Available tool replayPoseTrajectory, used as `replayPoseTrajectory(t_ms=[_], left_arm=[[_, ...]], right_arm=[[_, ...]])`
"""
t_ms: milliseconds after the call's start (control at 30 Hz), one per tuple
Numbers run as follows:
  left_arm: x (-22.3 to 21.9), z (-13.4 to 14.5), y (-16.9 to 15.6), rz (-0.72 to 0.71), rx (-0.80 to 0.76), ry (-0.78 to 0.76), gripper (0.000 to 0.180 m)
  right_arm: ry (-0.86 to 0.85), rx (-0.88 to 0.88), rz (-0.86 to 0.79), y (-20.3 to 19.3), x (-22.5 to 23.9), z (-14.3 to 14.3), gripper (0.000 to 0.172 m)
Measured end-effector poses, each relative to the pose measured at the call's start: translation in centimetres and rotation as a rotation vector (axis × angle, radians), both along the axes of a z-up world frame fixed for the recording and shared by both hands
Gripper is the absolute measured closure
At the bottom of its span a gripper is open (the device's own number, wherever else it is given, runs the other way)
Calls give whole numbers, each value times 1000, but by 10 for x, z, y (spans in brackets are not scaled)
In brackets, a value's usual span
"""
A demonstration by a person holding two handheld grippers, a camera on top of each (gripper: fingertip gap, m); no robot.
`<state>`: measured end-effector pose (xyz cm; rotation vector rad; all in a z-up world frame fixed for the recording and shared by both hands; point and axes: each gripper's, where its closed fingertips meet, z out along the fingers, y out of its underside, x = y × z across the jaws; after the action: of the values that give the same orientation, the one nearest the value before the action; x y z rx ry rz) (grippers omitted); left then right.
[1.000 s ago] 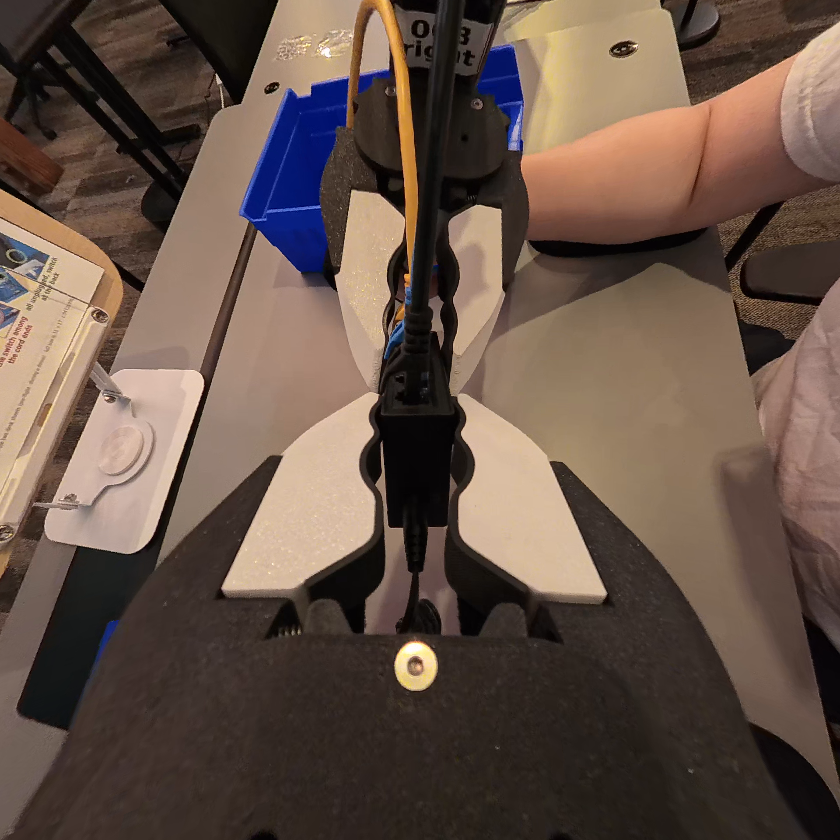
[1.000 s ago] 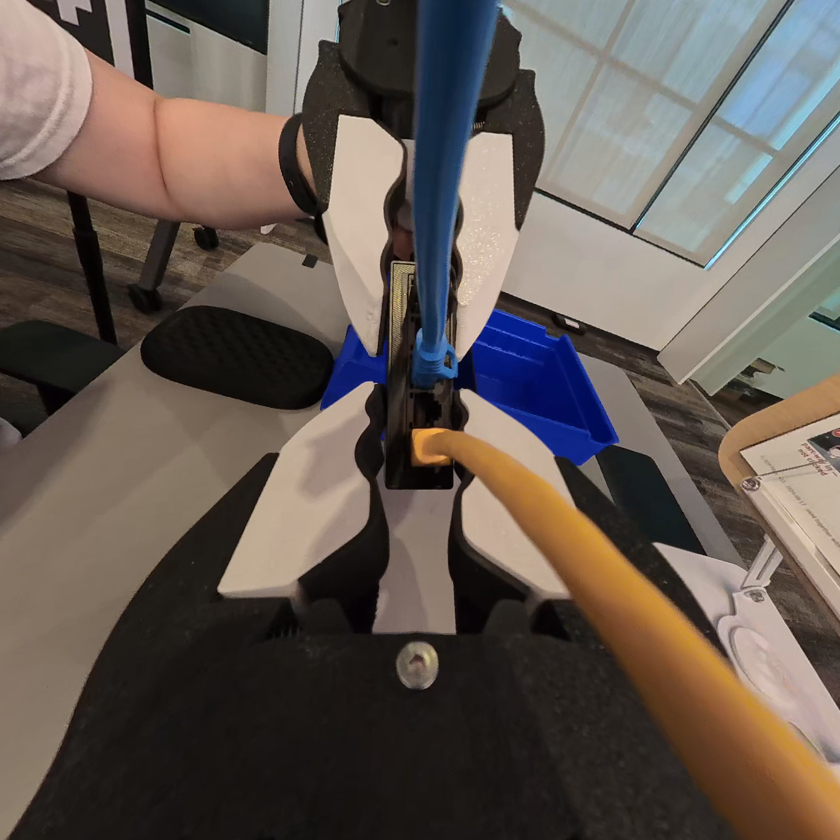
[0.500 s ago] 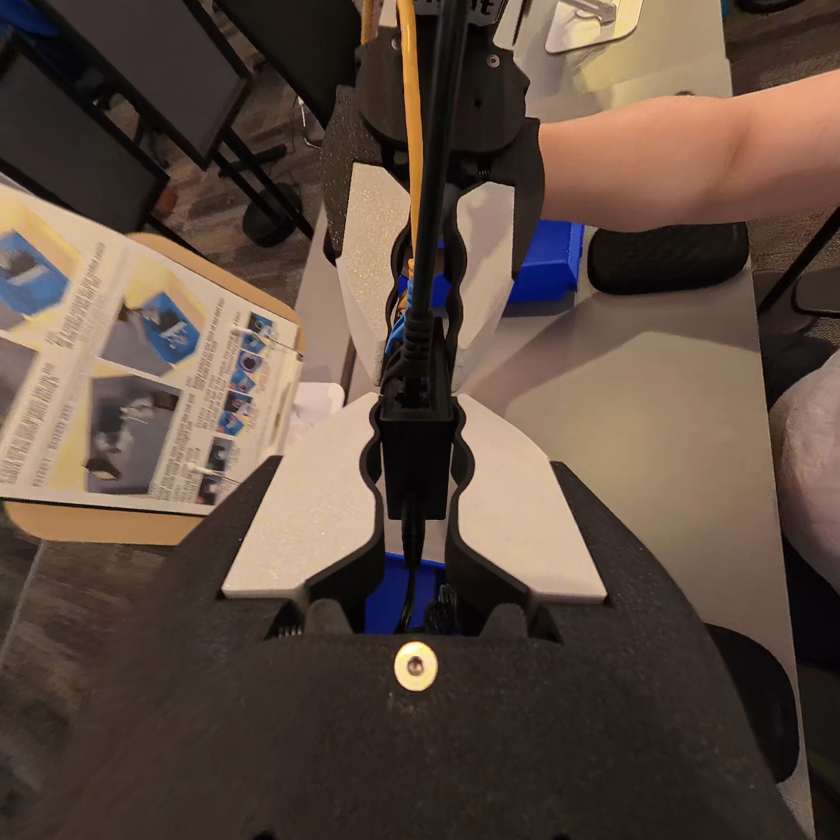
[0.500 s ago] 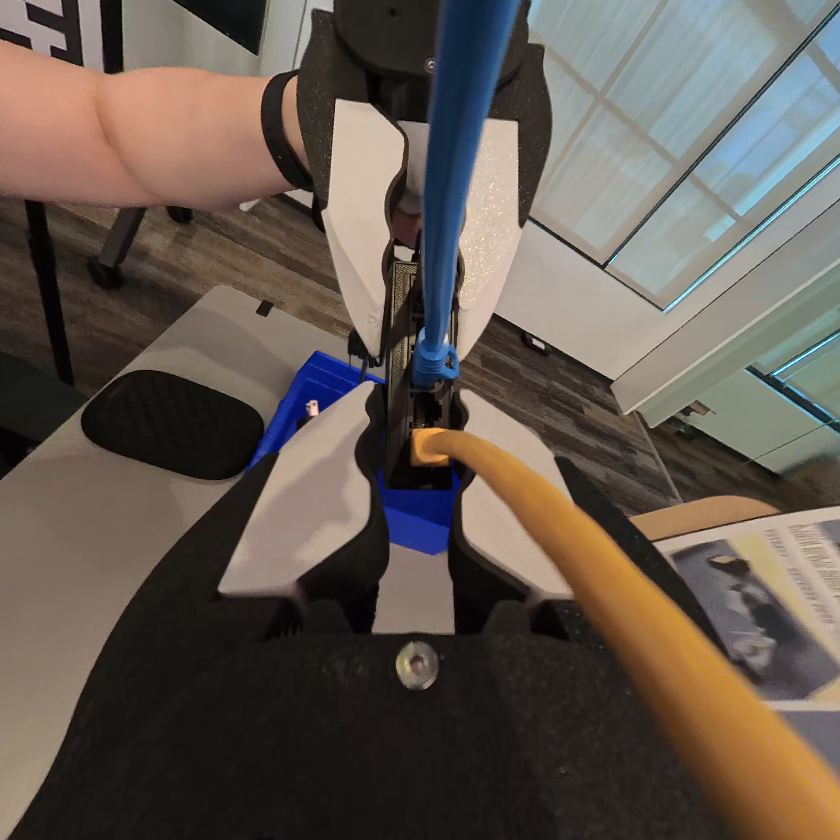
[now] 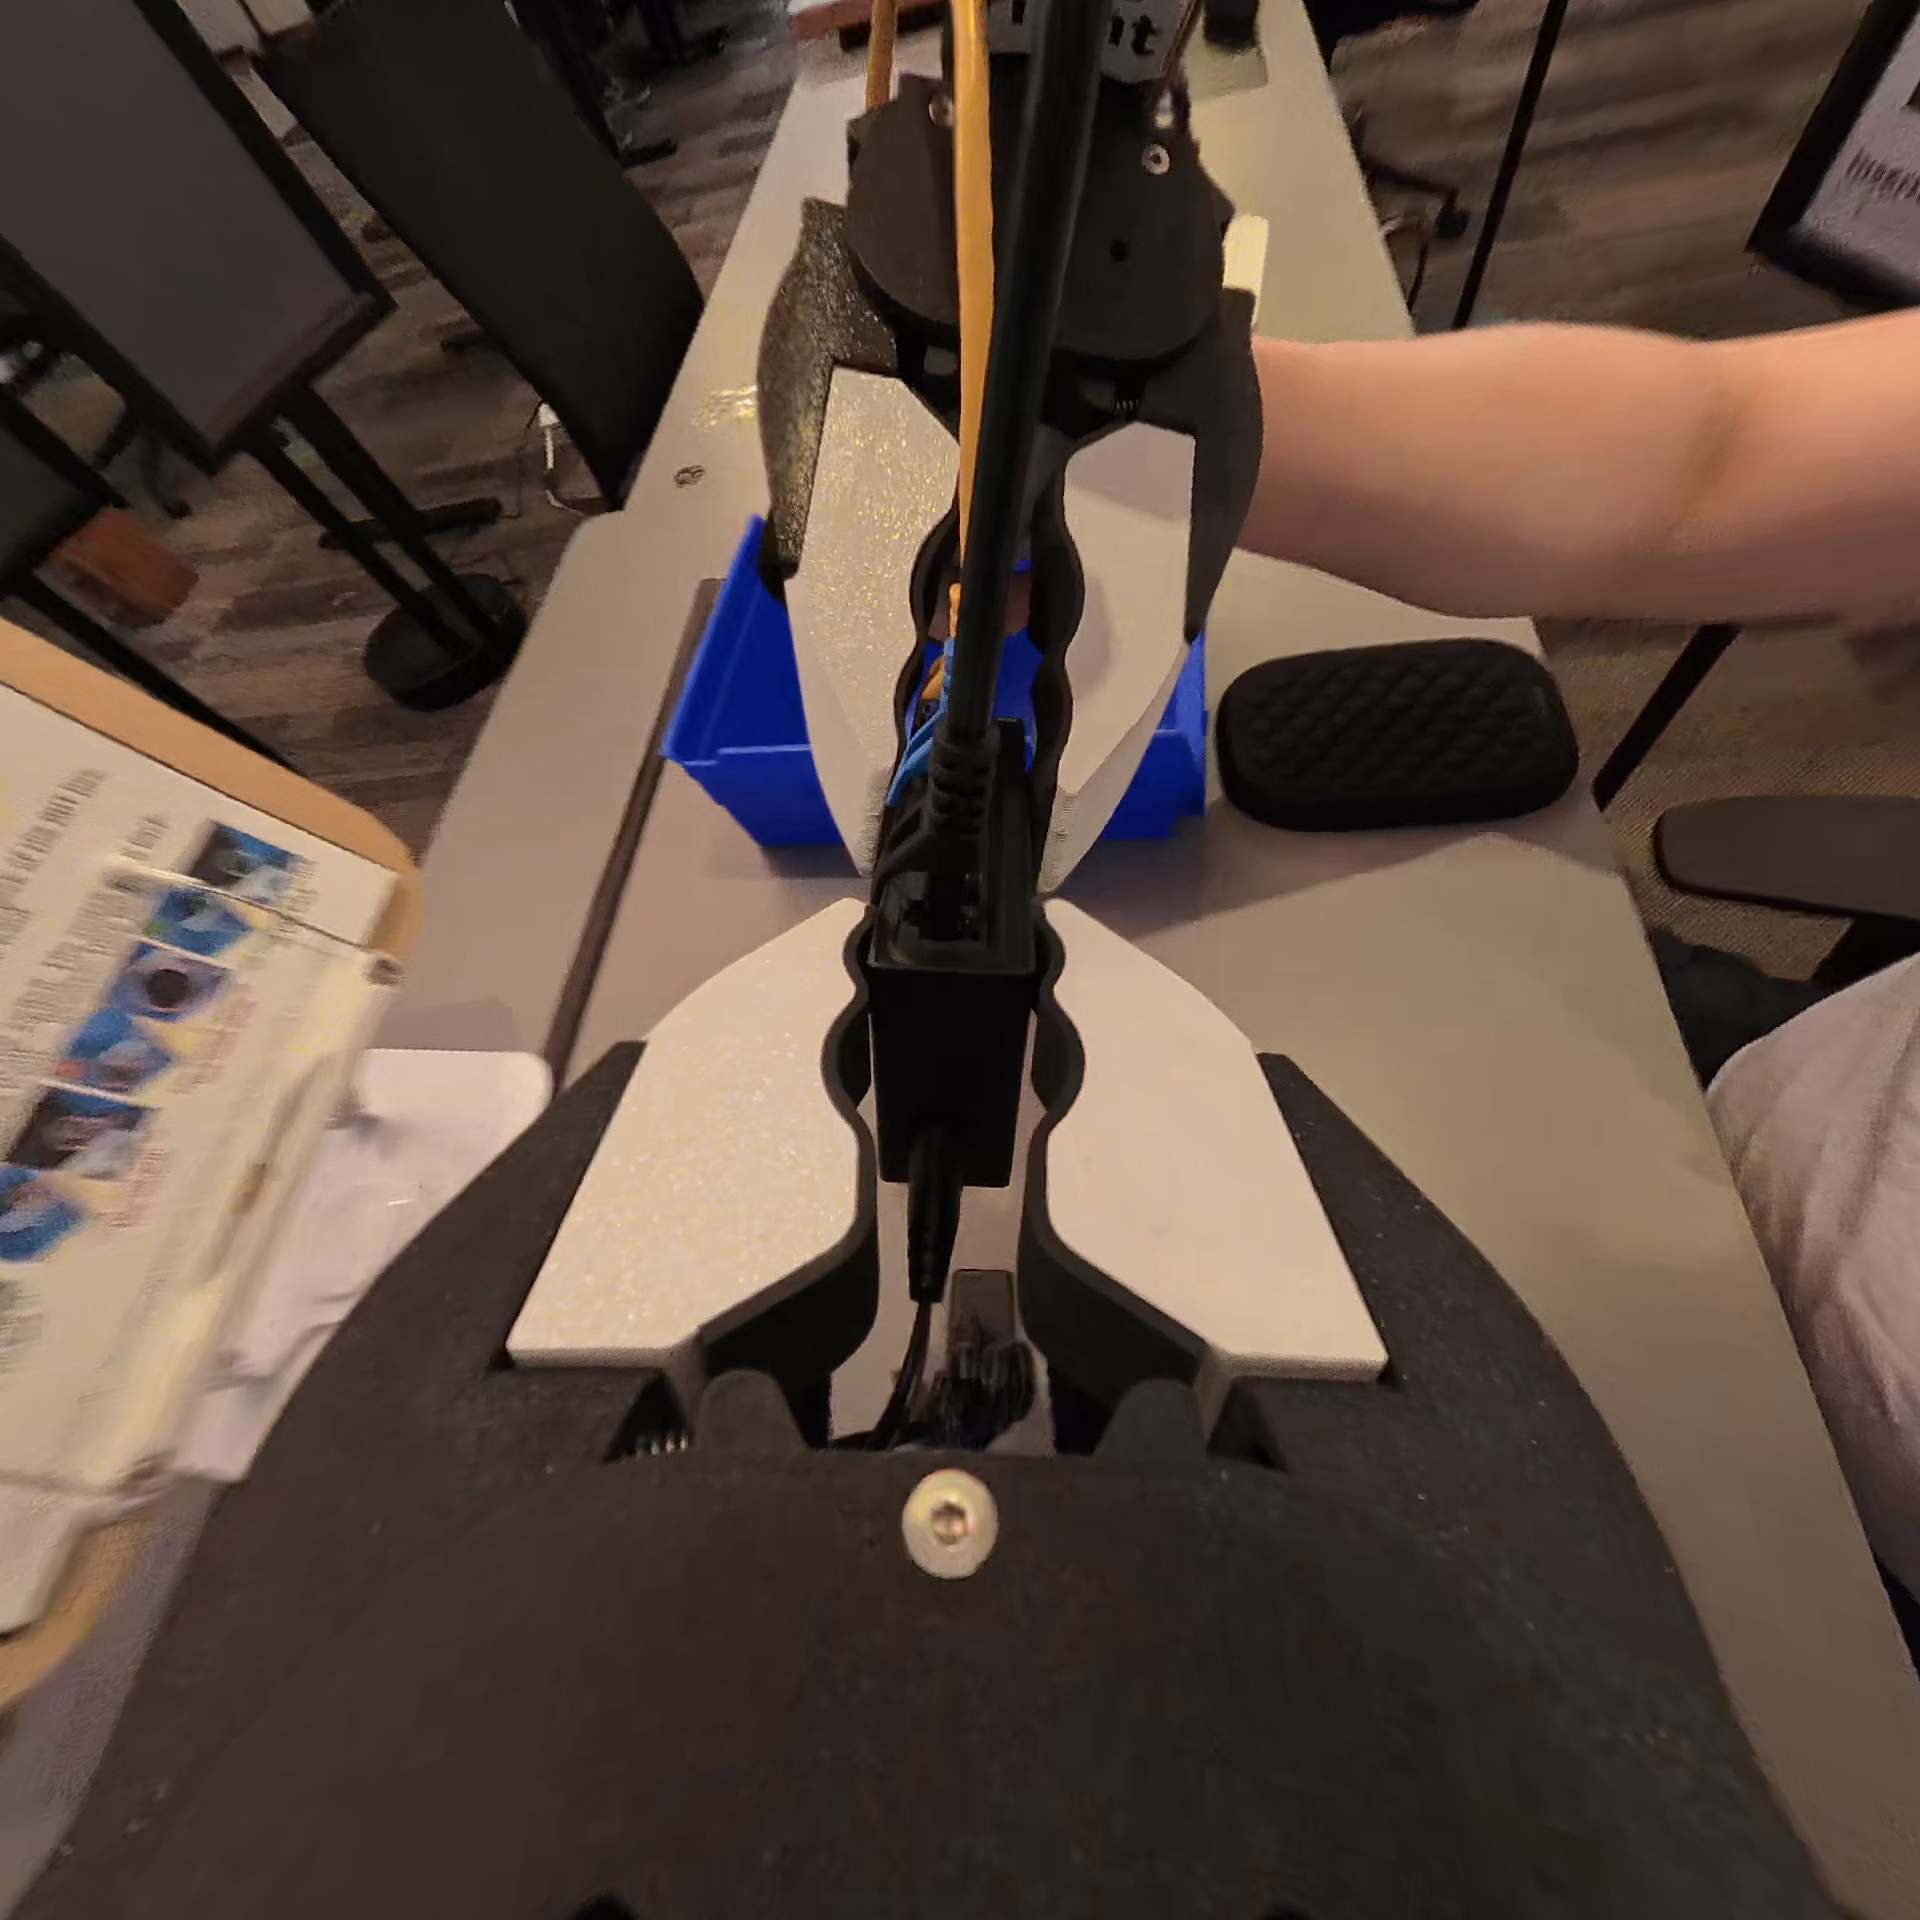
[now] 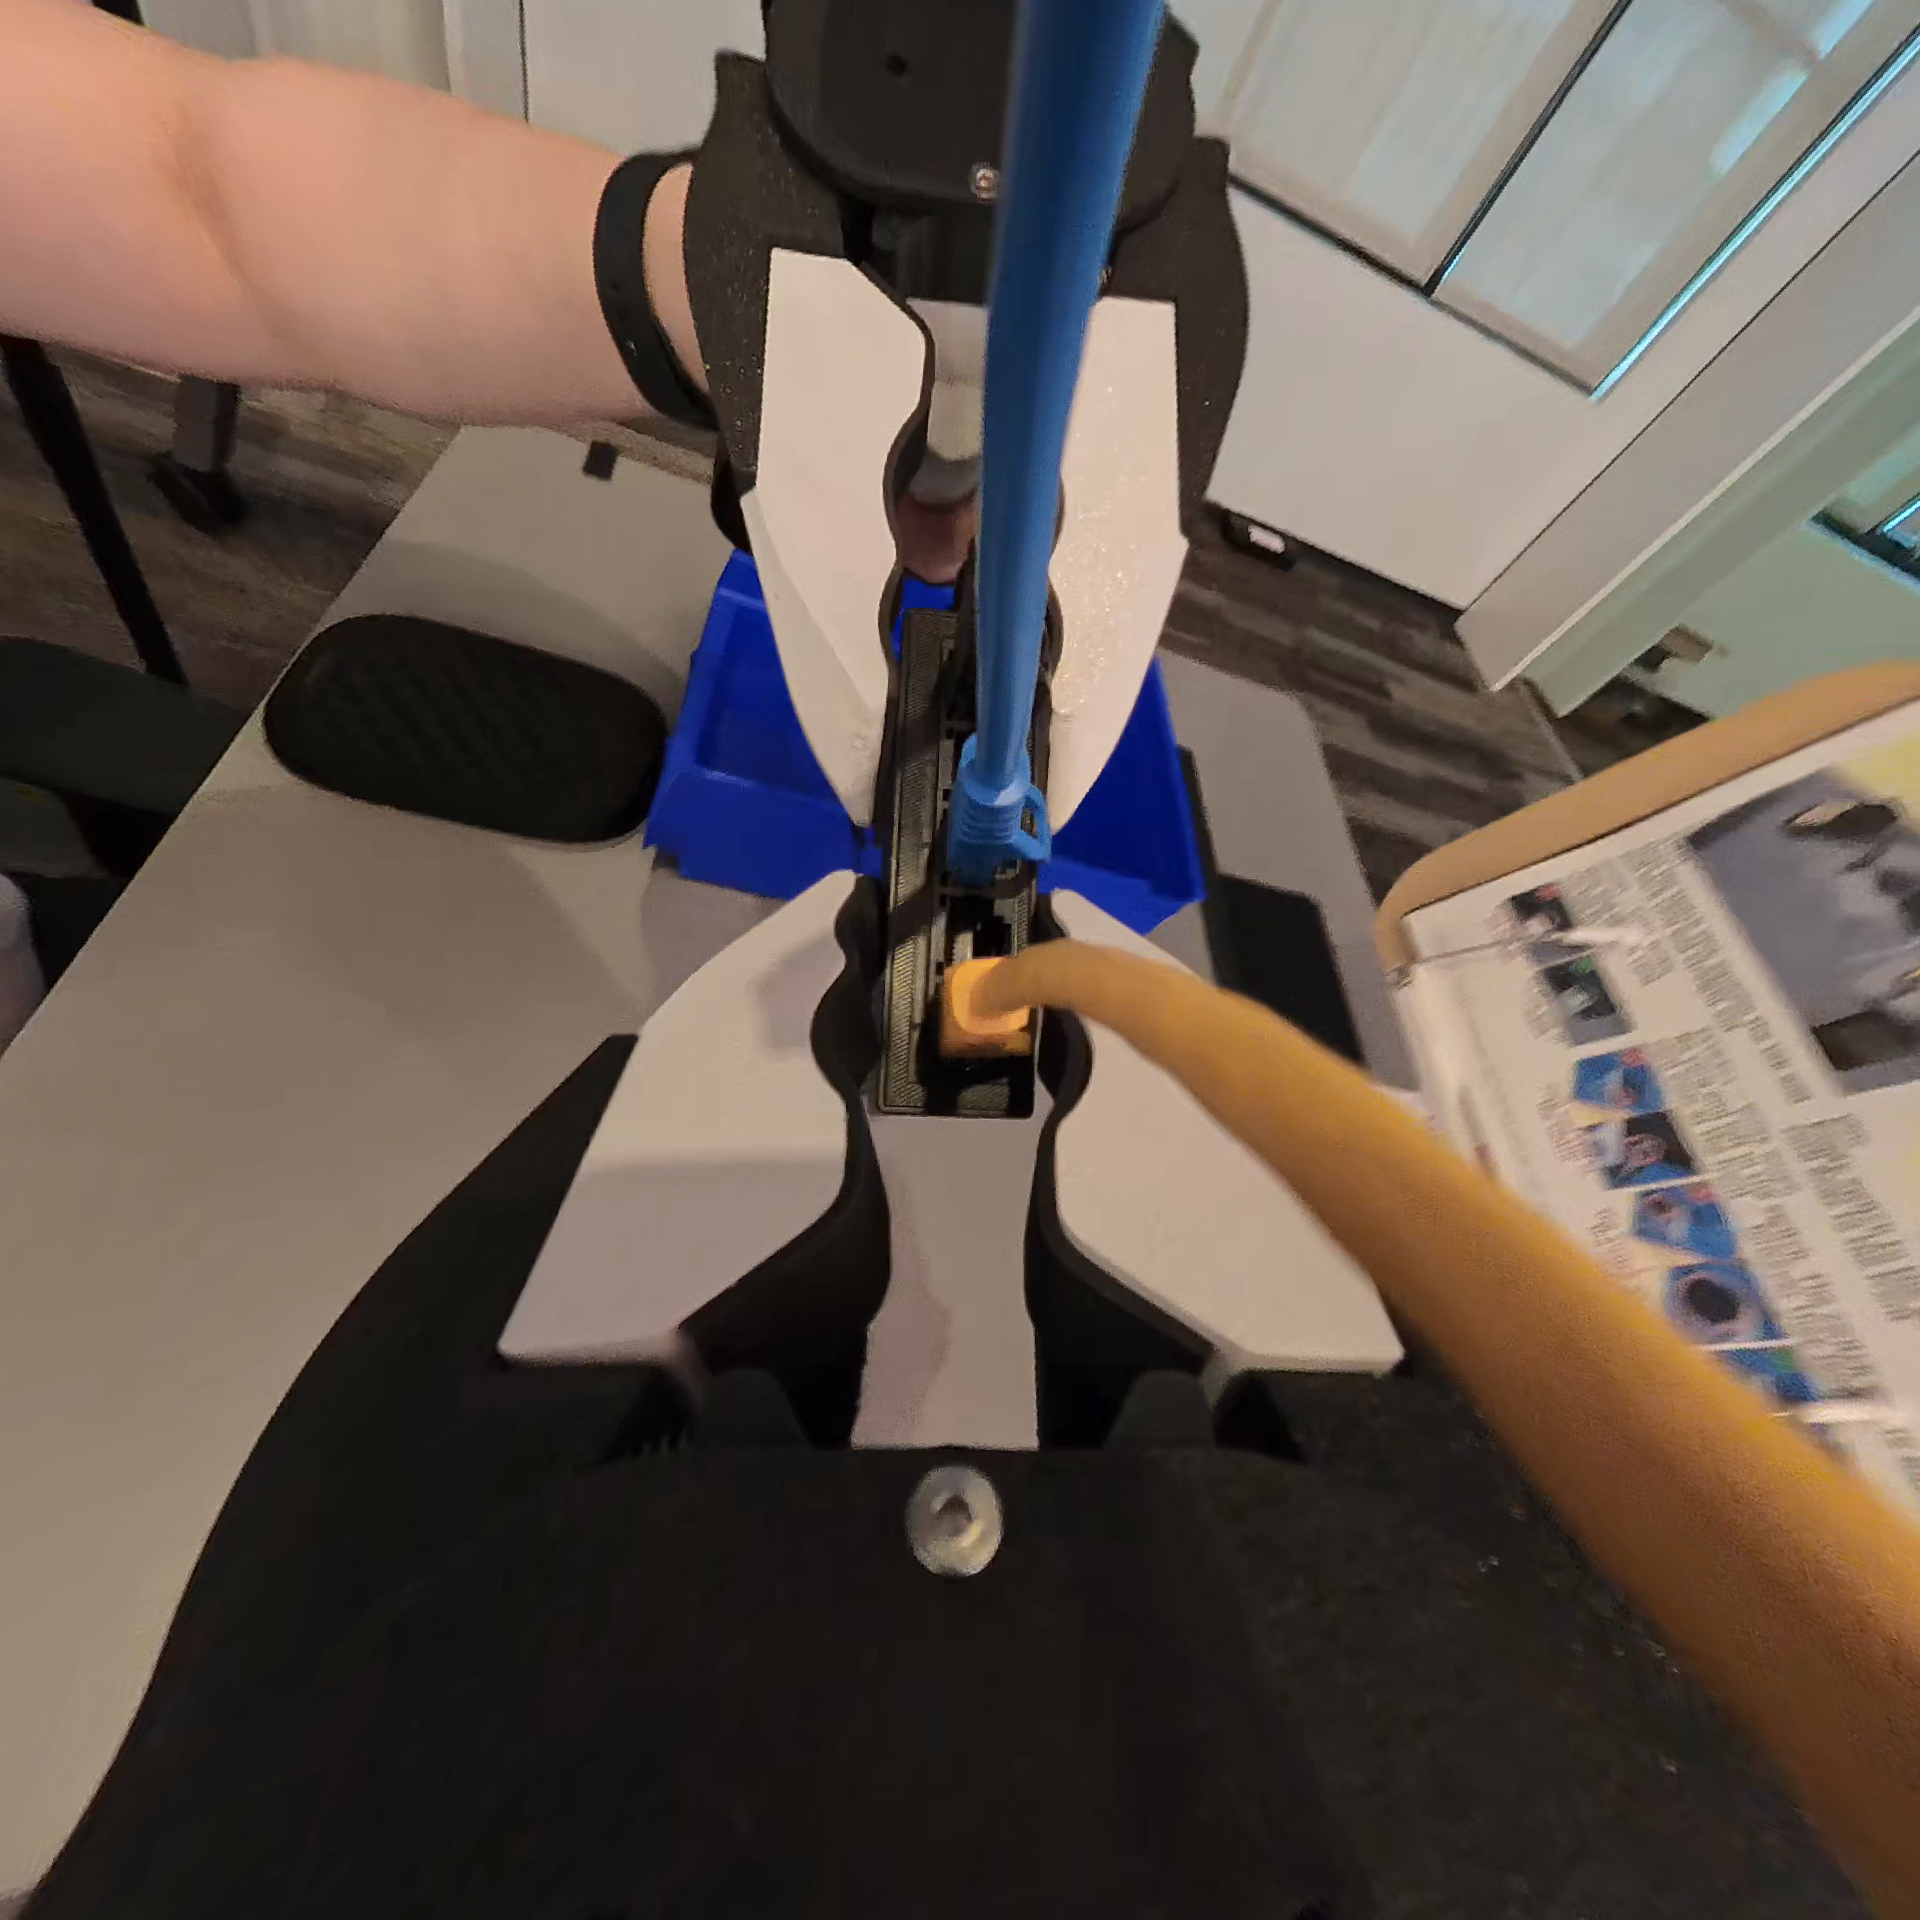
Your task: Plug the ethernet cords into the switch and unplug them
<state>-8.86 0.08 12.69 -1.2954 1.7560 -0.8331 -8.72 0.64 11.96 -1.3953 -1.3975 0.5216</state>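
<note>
The black switch (image 5: 951,1049) is held in the air between both grippers, one at each end. My left gripper (image 5: 953,920) is shut on its near end in the left wrist view, with the right gripper (image 5: 966,727) facing it. A black cord (image 5: 1023,312) is plugged into the switch's top. In the right wrist view my right gripper (image 6: 951,914) is shut on the switch (image 6: 914,997). A yellow cord (image 6: 1351,1174) and a blue cord (image 6: 1023,468) are plugged into its ports. The left gripper (image 6: 966,665) faces it from the far side.
A blue bin (image 5: 738,748) stands on the grey table (image 5: 1351,1039) below the grippers, beside a black wrist rest (image 5: 1392,732). A printed instruction sheet (image 5: 135,935) lies on a tan table to the side. A person's forearm (image 5: 1558,468) reaches in from the right. Both grippers' tips are close together, under 4 cm apart.
Both grippers have moved together with the switch above the table, so the background has swung in both views. The grasps and the plugged cords look the same.
</note>
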Motion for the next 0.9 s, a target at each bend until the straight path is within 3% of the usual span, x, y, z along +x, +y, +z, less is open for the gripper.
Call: replayPoseTrajectory(t_ms=[100,200,433,500,567,900], left_arm=[[5,-38,-8,-10,-112,-49,154],[4,-67,-11,1,-108,-62,152],[4,-102,-10,16,-91,-46,130],[5,-115,-8,14,-82,6,132],[6,-119,-8,-3,-80,-13,152],[3,-120,-2,-58,-139,-70,151]], right_arm=[[30,-55,13,-8,5,-38,145],[34,-59,9,-14,8,-64,145],[71,-27,15,-16,7,-86,145],[85,-15,27,-15,3,-88,145],[77,-10,26,-12,3,-94,145],[134,-19,76,-3,-2,-98,145]])
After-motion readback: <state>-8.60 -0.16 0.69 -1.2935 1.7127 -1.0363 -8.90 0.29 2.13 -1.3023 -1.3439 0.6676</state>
